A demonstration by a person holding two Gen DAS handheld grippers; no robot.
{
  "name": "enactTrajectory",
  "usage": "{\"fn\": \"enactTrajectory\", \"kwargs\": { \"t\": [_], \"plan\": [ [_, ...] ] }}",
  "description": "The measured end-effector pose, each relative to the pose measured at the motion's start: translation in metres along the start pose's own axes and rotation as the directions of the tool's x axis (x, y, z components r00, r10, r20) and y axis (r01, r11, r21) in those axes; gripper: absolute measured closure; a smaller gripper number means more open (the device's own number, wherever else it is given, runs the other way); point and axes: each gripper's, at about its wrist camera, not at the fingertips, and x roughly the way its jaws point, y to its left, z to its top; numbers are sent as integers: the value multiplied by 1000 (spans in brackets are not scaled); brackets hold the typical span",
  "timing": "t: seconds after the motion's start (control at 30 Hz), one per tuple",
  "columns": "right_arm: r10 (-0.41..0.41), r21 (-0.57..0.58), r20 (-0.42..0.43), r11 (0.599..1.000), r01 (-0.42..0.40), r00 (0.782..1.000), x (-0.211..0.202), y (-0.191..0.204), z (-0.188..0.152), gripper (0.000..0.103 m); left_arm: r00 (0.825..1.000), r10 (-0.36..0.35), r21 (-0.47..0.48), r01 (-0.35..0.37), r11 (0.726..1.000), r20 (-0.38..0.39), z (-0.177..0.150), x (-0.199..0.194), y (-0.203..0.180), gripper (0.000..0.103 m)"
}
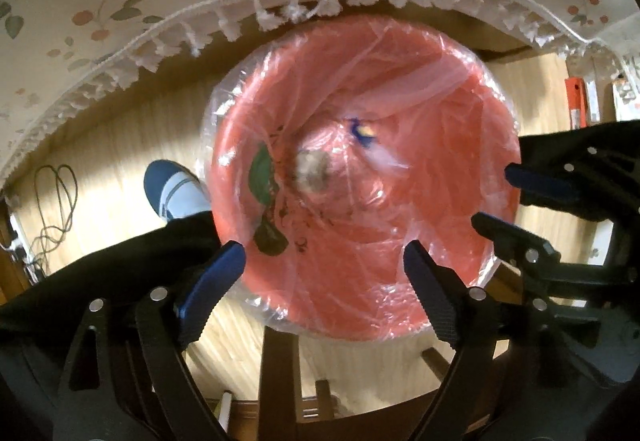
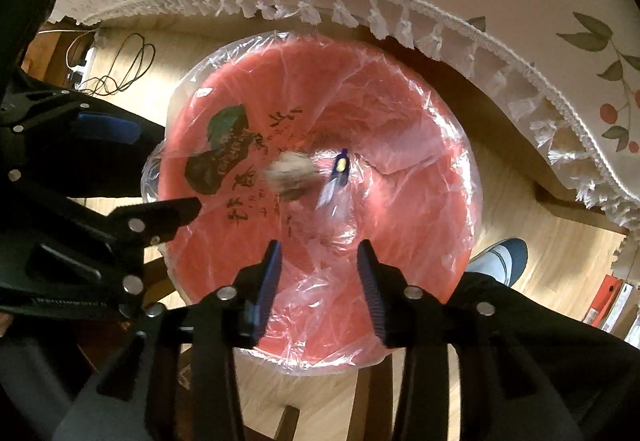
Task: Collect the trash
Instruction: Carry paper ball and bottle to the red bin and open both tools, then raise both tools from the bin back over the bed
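Two scraps (image 2: 312,175) below open hand-held grippers (image 2: 318,281)

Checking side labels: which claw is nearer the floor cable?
Left. The left claw sits on the bin's side toward the cable; the right claw sits on the far side.

Blurred wad (image 2: 289,172) and wrapper (image 2: 335,177) inside bin (image 2: 420,113)

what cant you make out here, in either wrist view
- Brownish clump in the red bin: blurred in both views, what it is is unclear.
- Blue and yellow wrapper: smeared, print unreadable.
- Printing on the bin wall: cut by liner folds in the left view.
- Bin bottom: hidden by the crumpled clear liner.
- Person: only a shoe and dark clothing show.
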Motion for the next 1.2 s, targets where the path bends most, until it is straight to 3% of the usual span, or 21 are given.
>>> {"fn": "enactTrajectory", "kwargs": {
  "t": [0.27,0.4,0.47,0.6,0.7,0.8,0.87,1.0,1.2],
  "plan": [
    [-47,42,70,998,44,996,-19,-9,2,29,997,34,-62,-30,998,76,-2,-23,11,16],
    [-83,63,126,995,75,989,-38,-13,2,14,982,70,-94,-54,994,173,-3,-51,12,11],
    [-118,72,166,992,108,979,-51,-12,1,13,971,79,-98,-58,993,225,-6,-63,10,11],
    [-136,96,251,989,115,959,-77,-13,-4,11,942,124,-87,-102,991,312,-11,-92,0,11],
    [-141,130,315,986,104,939,-98,-13,-11,9,908,185,-81,-166,983,376,-17,-113,-7,7],
    [-122,139,379,988,74,917,-116,-15,-19,5,892,223,-61,-217,974,393,-23,-129,-8,7],
    [-127,146,389,986,75,912,-128,-15,-23,5,869,244,-68,-238,969,431,-28,-147,-7,6],
    [-171,152,435,982,115,884,-156,-14,-30,5,830,242,-103,-220,970,502,-36,-185,-5,6],
    [-223,182,533,972,146,816,-214,-17,-39,5,761,229,-124,-195,973,607,-43,-248,-13,6]
  ]
}}
